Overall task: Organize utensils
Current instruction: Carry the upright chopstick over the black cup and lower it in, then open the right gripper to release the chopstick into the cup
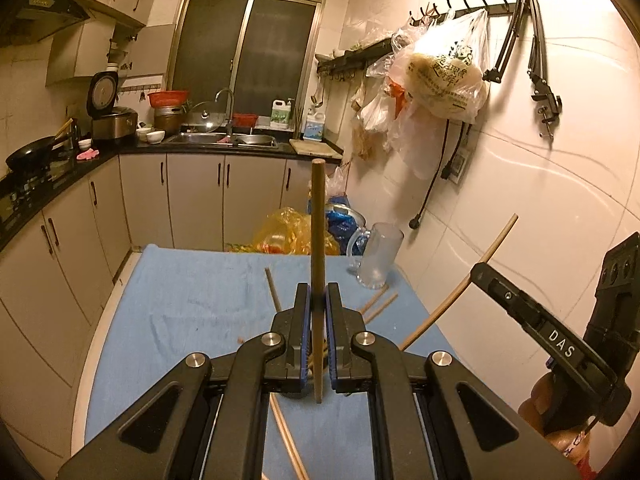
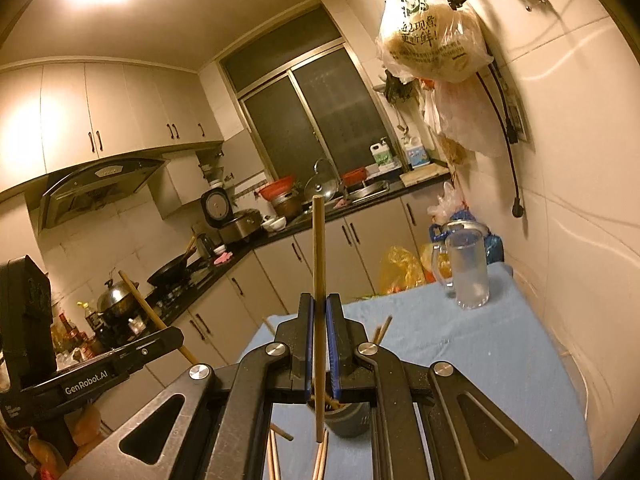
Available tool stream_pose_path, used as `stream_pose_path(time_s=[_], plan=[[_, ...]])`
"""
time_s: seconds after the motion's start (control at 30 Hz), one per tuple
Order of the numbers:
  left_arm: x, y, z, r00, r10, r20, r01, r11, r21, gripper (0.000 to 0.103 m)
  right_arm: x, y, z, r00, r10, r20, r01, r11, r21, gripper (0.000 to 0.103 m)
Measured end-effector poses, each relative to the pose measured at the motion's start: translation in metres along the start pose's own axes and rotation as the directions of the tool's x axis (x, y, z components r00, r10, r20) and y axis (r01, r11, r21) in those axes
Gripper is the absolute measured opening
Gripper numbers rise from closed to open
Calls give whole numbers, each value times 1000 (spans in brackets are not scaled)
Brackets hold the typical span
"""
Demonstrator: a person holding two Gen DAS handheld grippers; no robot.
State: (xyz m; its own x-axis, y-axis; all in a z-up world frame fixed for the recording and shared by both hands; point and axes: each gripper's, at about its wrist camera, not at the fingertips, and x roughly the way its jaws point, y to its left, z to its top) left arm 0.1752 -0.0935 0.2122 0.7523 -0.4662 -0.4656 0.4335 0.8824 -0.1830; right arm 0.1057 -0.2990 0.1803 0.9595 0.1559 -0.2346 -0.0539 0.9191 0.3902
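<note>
The left wrist camera is sitting close above the blue cloth, looking level along it toward the glass mug, which is standing ahead and right of centre. The right wrist camera is also hovering close over the cloth, but is tilting upward and rolling, taking in the ceiling; the mug is lying ahead and right. Both views are sharing the mug, the cloth and the sink counter beyond the mug.
</note>
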Motion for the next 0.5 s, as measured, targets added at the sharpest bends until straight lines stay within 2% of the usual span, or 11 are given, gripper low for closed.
stream_pose_path(time_s=[0.23,0.5], plan=[[23,2,12,1000,24,16,-24,1000,-9,7,25,-5,6,1000,-25,3,25,1000,6,7],[57,14,8,1000,11,-29,-13,999,-43,7,57,-11,5,999,-48,-20,49,999,11,7]])
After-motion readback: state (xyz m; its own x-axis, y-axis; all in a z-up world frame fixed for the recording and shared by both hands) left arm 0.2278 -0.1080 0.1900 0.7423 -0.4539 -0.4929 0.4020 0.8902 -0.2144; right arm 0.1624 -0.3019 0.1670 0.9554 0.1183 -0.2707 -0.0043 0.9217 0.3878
